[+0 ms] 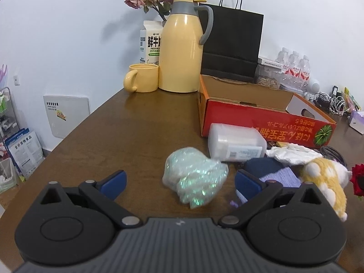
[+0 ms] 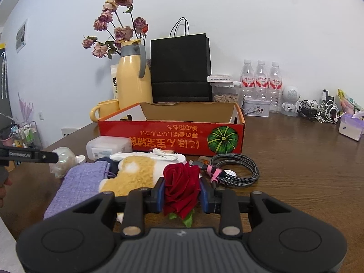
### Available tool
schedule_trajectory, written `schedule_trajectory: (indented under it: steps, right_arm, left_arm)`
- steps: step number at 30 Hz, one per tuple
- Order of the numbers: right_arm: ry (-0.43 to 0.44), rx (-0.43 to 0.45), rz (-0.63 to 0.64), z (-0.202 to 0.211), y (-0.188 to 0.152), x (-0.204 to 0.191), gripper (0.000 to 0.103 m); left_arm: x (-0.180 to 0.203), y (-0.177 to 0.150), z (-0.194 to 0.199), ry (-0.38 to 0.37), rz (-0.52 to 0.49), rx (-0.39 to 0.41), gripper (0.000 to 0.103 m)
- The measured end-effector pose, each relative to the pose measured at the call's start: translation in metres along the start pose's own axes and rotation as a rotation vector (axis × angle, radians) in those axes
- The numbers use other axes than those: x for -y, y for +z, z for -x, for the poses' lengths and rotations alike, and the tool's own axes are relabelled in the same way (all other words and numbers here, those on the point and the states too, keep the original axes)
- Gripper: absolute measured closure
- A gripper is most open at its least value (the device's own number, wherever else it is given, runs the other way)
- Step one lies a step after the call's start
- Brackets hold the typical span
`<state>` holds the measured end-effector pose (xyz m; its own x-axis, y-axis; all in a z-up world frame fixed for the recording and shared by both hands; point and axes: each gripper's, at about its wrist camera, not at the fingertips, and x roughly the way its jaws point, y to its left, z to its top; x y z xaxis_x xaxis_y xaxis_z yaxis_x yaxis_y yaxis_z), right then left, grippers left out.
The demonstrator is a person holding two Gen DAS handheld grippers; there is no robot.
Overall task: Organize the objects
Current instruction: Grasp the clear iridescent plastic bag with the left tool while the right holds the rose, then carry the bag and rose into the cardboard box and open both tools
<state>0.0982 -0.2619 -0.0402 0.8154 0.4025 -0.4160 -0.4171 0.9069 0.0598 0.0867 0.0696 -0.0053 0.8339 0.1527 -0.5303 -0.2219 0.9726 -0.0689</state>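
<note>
While the right tool [image 2: 181, 196] is clenching a red artificial rose [image 2: 179, 187] between its blue pads, just above the clutter on the brown desk [image 2: 295, 159], the left tool [image 1: 179, 180] is standing released, its jaws spread wide with a glittery pale-green bundle [image 1: 195, 177] lying on the desk between and just ahead of them, not gripped. Judging by how things are lying, the organizing is barely getting going: the red cardboard box [image 2: 173, 136] with the pumpkin print is sitting open behind the pile, and what shows of its inside is looking bare, though its floor is hidden from both views. Still waiting outside it, bunched against its front wall, are a translucent plastic container [image 2: 109, 146] on its side, a white cloth [image 2: 159, 155], a yellow-and-white plush toy [image 2: 134, 175], a lilac knitted pouch [image 2: 79, 186] and a coiled braided cable [image 2: 236, 168]. The rose is probably heading for the box first, with everything else left to follow. Behind it, a yellow mug [image 1: 142, 78], a yellow thermos jug [image 1: 182, 45] and a black paper bag [image 1: 232, 43] are standing undisturbed
</note>
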Motion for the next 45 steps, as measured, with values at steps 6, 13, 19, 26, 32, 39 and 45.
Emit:
schedule_trajectory:
  steps: [6, 13, 19, 26, 32, 39, 45]
  right_arm:
    - [-0.002, -0.005, 0.001, -0.007, 0.002, 0.001, 0.074]
    - [-0.006, -0.005, 0.002, -0.013, 0.005, 0.003, 0.074]
    - [-0.002, -0.006, 0.003, -0.016, 0.005, 0.003, 0.074]
    - [0.0, -0.003, 0.007, -0.019, 0.006, 0.003, 0.074]
    - [0.015, 0.035, 0.013, -0.025, 0.021, 0.0, 0.074]
    - [0.03, 0.109, 0.032, -0.05, 0.062, -0.009, 0.074]
    - [0.036, 0.153, 0.032, -0.087, 0.102, -0.014, 0.074]
  left_arm:
    - [0.002, 0.002, -0.027, -0.01, 0.0, -0.032, 0.0]
    - [0.007, 0.0, -0.041, -0.023, -0.008, -0.05, 0.008]
    - [0.009, -0.003, -0.037, -0.014, -0.016, -0.058, 0.043]
    - [0.01, 0.001, -0.022, -0.03, -0.017, -0.022, 0.051]
    - [0.022, 0.025, -0.012, -0.056, -0.039, 0.052, 0.051]
    - [0.051, 0.067, -0.019, -0.104, -0.066, 0.149, 0.051]
    - [0.082, 0.099, -0.044, -0.138, -0.081, 0.185, 0.051]
